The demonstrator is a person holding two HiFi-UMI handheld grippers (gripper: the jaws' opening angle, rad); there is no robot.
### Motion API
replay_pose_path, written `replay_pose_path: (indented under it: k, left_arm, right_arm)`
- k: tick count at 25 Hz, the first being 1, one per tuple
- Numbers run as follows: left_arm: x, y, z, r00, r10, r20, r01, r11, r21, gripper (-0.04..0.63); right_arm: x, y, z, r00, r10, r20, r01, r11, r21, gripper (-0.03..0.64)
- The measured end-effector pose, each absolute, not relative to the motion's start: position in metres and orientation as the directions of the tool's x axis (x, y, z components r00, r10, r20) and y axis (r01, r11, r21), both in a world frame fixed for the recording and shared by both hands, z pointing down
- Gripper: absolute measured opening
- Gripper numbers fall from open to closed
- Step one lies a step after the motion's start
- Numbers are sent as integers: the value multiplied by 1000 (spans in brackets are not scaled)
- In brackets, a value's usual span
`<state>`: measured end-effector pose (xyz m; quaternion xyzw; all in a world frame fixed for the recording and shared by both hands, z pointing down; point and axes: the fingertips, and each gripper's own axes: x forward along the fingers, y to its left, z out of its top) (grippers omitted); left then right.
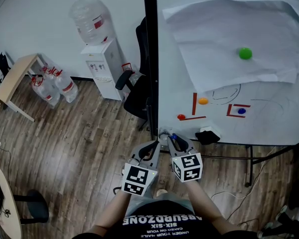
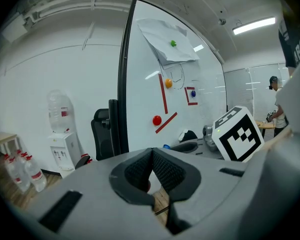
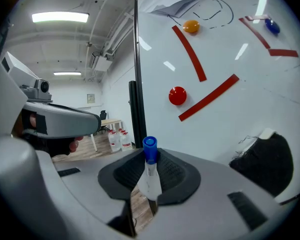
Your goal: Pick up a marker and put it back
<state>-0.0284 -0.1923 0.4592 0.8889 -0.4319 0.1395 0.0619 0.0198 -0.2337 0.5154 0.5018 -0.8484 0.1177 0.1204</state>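
Wood-plank floor and a big whiteboard fill the head view. Both grippers are side by side right at the board's lower left corner. The right gripper has the marker pinched, so that hand is obviously the nearer one. The left gripper sits just beside it. A black eraser rests ahead and to the right of the right fingertips, at the board's bottom edge. My guess is the marker goes back around there. The shirt print looks like "ABSURDZONE" and "SIX-SIX". The water cooler label is too small to read. Left gripper view: left gripper tips pressed together, nothing in them, red magnet up ahead on the board. Right gripper view: right gripper pads narrow, clamped on the marker. Its long axis runs along the fingers, blue cap poking out past the tips toward the board. No readable print on it.
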Motion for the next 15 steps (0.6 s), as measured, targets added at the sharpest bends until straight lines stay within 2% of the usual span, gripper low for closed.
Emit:
replay_pose_path:
  k: [15]
  left_arm:
    - [-27, -182, 457, 557, -780, 286, -812, -583, -8, 6]
  right_arm:
    - [28, -227, 473, -501, -834, 228, -864, 498, -76, 69]
